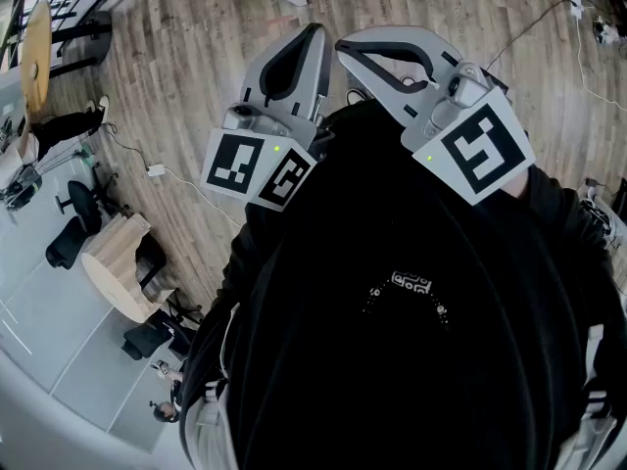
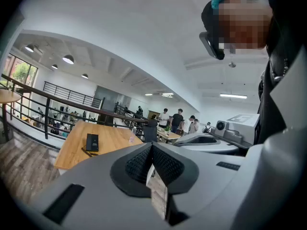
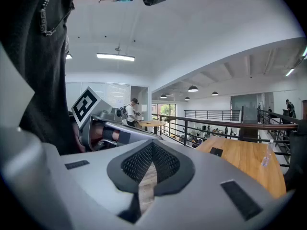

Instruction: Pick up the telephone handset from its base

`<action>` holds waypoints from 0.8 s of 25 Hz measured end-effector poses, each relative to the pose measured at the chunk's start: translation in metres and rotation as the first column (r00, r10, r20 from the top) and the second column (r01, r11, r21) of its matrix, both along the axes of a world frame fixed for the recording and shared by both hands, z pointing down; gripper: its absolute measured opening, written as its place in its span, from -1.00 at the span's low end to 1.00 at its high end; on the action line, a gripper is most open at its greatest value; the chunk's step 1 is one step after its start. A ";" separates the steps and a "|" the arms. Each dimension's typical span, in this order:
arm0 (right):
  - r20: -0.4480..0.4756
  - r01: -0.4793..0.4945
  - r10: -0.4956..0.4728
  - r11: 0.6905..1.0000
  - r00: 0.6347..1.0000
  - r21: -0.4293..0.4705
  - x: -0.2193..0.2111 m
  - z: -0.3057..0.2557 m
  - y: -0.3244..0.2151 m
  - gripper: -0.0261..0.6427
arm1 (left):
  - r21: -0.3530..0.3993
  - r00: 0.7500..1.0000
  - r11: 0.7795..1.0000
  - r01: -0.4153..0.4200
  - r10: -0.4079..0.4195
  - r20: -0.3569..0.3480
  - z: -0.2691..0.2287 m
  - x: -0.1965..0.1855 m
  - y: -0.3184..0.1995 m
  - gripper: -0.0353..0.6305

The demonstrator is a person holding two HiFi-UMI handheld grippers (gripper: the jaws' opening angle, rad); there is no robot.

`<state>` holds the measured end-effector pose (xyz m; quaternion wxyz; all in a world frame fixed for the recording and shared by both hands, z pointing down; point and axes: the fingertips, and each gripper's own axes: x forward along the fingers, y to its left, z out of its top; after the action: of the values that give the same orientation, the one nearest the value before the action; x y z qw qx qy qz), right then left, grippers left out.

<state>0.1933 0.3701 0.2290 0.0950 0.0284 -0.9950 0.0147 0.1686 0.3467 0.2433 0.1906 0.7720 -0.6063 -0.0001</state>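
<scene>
Left gripper point(image 1: 313, 33) beside right gripper point(image 1: 345, 47) (close).

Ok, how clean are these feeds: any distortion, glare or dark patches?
Head view: strong fisheye bends the floor planks, and the person's black top fills most of the frame without detail. Left gripper view: dark rounded corners, a mosaic patch upper right, the wooden table sharp. Right gripper view: ceiling light bright but not blinding, that top darkens the upper left.

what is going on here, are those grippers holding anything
A person in a black top holds the left gripper and right gripper close in front of the chest, both with jaws shut on nothing. No telephone shows in any view; only a wooden table with a small dark object stands beyond. The pickup has not started.
</scene>
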 end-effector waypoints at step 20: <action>0.047 0.001 0.002 0.998 0.999 -0.065 0.050 -0.001 -0.040 -0.87 | -0.019 0.999 1.000 0.000 0.001 0.044 -0.003 0.056 -0.043 -0.88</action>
<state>0.2430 0.3302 0.2282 0.0722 0.0251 -0.9959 0.0476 0.2247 0.3033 0.2406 0.1845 0.7702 -0.6101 0.0225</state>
